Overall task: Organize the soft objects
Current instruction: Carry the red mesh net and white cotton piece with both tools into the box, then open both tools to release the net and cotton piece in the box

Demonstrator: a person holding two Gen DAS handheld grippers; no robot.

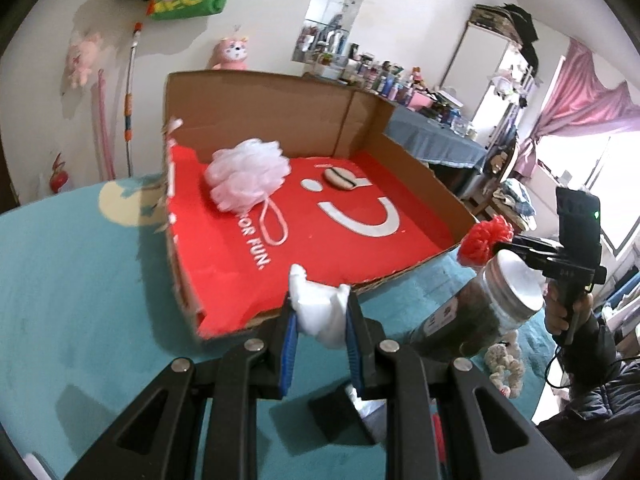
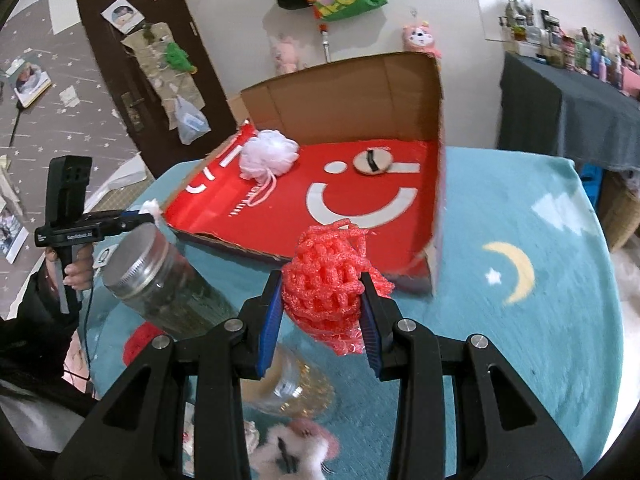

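Nearest the left lens, the left tool has its blue pads closed narrow on a white soft wad, cloth or foam, I cannot tell which. It crumples between the pads and bulges above them, so I judge it light, limp and hard to damage; a pinch through its bulk, as here, should hold. It hangs just short of the near edge of the cardboard box.

The right tool is closed on a red foam net, pads pressing its two sides. The mesh looks springy and featherlight, squashing without harm; its loose ends could snag on the box's torn front edge, so I would lift clear before letting go.

Both tools slope down toward the box over the teal bench, each on a pistol grip; the hand holding the right one shows in the left view.

Inside the box lie a white bath pouf with its cord loop, and a small oval pad well apart from it. A metal-lidded jar leans on the bench between the tools.
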